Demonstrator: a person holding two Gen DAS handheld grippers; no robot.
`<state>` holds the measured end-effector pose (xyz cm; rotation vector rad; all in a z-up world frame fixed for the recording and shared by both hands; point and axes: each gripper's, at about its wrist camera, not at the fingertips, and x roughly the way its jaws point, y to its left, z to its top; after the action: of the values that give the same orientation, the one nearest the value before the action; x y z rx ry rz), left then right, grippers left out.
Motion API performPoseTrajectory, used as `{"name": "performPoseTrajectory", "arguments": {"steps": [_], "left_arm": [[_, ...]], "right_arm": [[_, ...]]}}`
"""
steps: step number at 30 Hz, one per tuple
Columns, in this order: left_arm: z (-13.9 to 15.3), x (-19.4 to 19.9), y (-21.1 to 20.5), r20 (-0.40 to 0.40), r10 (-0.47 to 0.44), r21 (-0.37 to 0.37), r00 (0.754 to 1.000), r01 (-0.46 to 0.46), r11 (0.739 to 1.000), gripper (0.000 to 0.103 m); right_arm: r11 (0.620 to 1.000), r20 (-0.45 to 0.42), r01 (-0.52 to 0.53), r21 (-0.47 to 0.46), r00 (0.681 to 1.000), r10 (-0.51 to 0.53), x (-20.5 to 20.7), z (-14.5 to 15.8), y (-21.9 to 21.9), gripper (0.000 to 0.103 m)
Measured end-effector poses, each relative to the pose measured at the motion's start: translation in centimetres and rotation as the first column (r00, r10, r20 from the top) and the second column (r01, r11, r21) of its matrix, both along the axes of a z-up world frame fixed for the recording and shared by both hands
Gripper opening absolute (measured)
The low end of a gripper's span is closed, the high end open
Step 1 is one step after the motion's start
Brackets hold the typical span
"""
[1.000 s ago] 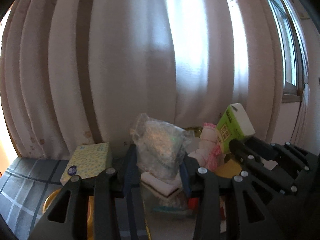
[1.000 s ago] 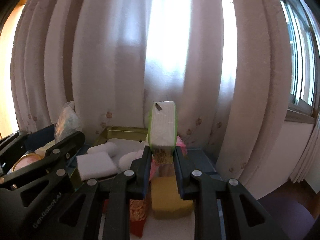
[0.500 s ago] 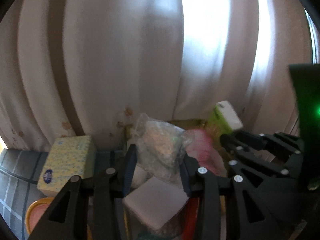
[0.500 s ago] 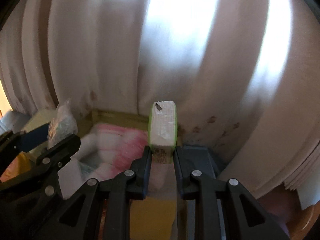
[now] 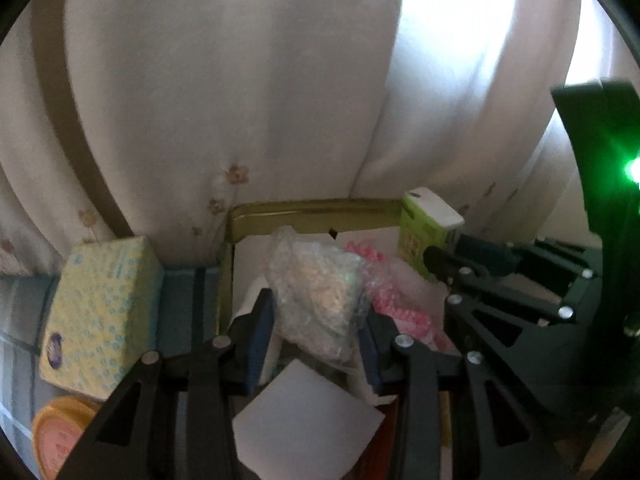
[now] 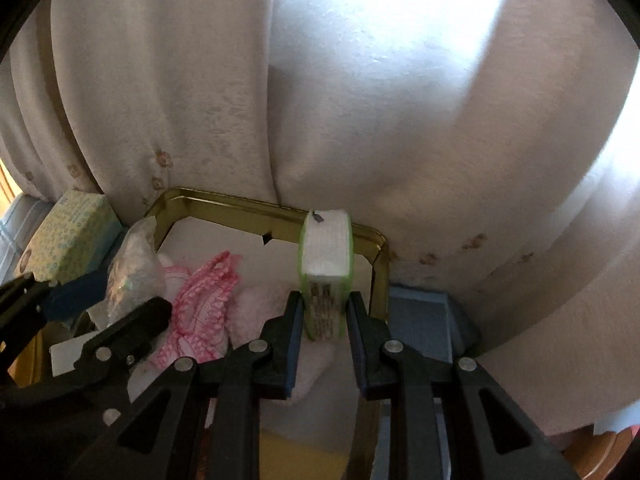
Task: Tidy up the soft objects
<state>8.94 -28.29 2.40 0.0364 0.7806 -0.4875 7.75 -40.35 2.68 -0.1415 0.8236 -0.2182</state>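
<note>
Gold-rimmed tray (image 6: 382, 268) below both loads: right gripper (image 6: 323, 312) jaws clamp the green tissue pack (image 6: 326, 264), left gripper (image 5: 316, 324) jaws pinch the crinkled plastic bag (image 5: 320, 280). You're mid-carry; next, lower each inside the rim and release.

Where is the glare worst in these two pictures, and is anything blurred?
Left wrist: curtain blown out at upper right, plus a green light flaring at the right edge; bag soft. Right wrist: curtain blown out along the top; tissue pack fairly sharp.
</note>
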Motion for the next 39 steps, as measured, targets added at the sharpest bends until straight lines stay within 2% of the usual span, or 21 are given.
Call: {"name": "performPoseTrajectory", "arguments": {"steps": [3, 6, 8, 11, 13, 14, 15, 16, 18, 20, 24, 27, 30, 32, 34, 39], "left_arm": [[-0.2, 0.3, -1.0, 0.006, 0.002, 0.047, 1.000, -0.002, 0.999, 0.039], [-0.3, 0.7, -0.8, -0.018, 0.014, 0.042, 1.000, -0.014, 0.999, 0.040], [-0.4, 1.1, -0.7, -0.028, 0.023, 0.043, 0.999, -0.021, 0.999, 0.046], [-0.4, 1.4, -0.4, -0.038, 0.048, 0.043, 0.998, -0.046, 0.998, 0.062], [-0.2, 1.5, -0.4, -0.023, 0.060, 0.071, 0.998, -0.058, 0.996, 0.078], [-0.1, 1.4, -0.4, -0.012, 0.062, 0.084, 0.998, -0.060, 0.995, 0.080], [0.0, 1.2, -0.3, -0.002, 0.058, 0.090, 0.998, -0.058, 0.994, 0.085], [0.2, 0.9, -0.1, 0.008, 0.049, 0.090, 0.999, -0.049, 0.995, 0.093], [0.5, 0.1, 0.6, 0.023, 0.034, 0.084, 0.999, -0.036, 0.996, 0.103], [0.8, -1.0, 1.3, 0.055, 0.030, 0.065, 0.998, -0.034, 0.997, 0.103], [1.3, -2.6, 2.1, 0.072, 0.001, 0.035, 0.997, -0.004, 0.999, 0.103], [1.8, -4.5, 2.5, 0.116, 0.004, 0.030, 0.993, -0.007, 1.000, 0.103], [2.3, -6.4, 3.7, 0.171, 0.018, -0.023, 0.985, -0.014, 1.000, 0.103], [2.0, -7.5, 4.8, 0.233, 0.048, -0.058, 0.971, -0.035, 0.998, 0.103], [2.0, -8.7, 5.6, 0.298, 0.081, -0.073, 0.951, -0.061, 0.995, 0.103], [1.6, -11.1, 6.8, 0.437, 0.138, -0.097, 0.889, -0.106, 0.990, 0.103]], "right_arm": [[0.999, -0.023, -0.036, -0.033, 0.999, 0.035, 0.8, 0.4, 0.4, 0.024], [0.995, -0.046, -0.064, -0.071, 0.997, 0.060, 1.5, 0.4, 0.9, 0.024], [0.993, -0.063, -0.087, -0.084, 0.995, 0.081, 2.9, 0.6, 1.0, 0.024], [0.988, -0.050, -0.118, -0.098, 0.992, 0.114, 2.7, 0.8, 0.9, 0.025], [0.987, -0.056, -0.137, -0.081, 0.990, 0.132, 2.2, 1.0, 0.4, 0.027], [0.987, -0.064, -0.147, -0.068, 0.988, 0.143, 1.9, 1.0, 0.3, 0.031], [0.986, -0.072, -0.161, -0.050, 0.985, 0.158, 1.5, 1.1, -0.1, 0.040], [0.984, -0.074, -0.176, -0.032, 0.982, 0.173, 0.9, 1.3, -0.4, 0.044], [0.980, -0.058, -0.201, 0.003, 0.978, 0.200, -0.5, 1.9, -1.0, 0.063], [0.975, -0.032, -0.219, 0.026, 0.975, 0.220, -1.9, 2.4, -1.3, 0.071], [0.967, 0.008, -0.246, 0.071, 0.969, 0.246, -4.8, 3.1, -1.3, 0.071], [0.969, 0.012, -0.238, 0.070, 0.971, 0.238, -6.7, 1.6, -0.8, 0.071], [0.977, 0.084, -0.197, 0.078, 0.978, 0.191, -8.9, 0.9, -0.7, 0.071], [0.982, 0.162, -0.132, 0.132, 0.981, 0.110, -9.9, 0.1, -1.0, 0.071], [0.979, 0.248, -0.075, 0.187, 0.968, 0.027, -11.5, -0.2, -1.0, 0.071], [0.979, 0.428, 0.050, 0.200, 0.894, -0.133, -14.8, -0.4, -0.1, 0.073]]}}
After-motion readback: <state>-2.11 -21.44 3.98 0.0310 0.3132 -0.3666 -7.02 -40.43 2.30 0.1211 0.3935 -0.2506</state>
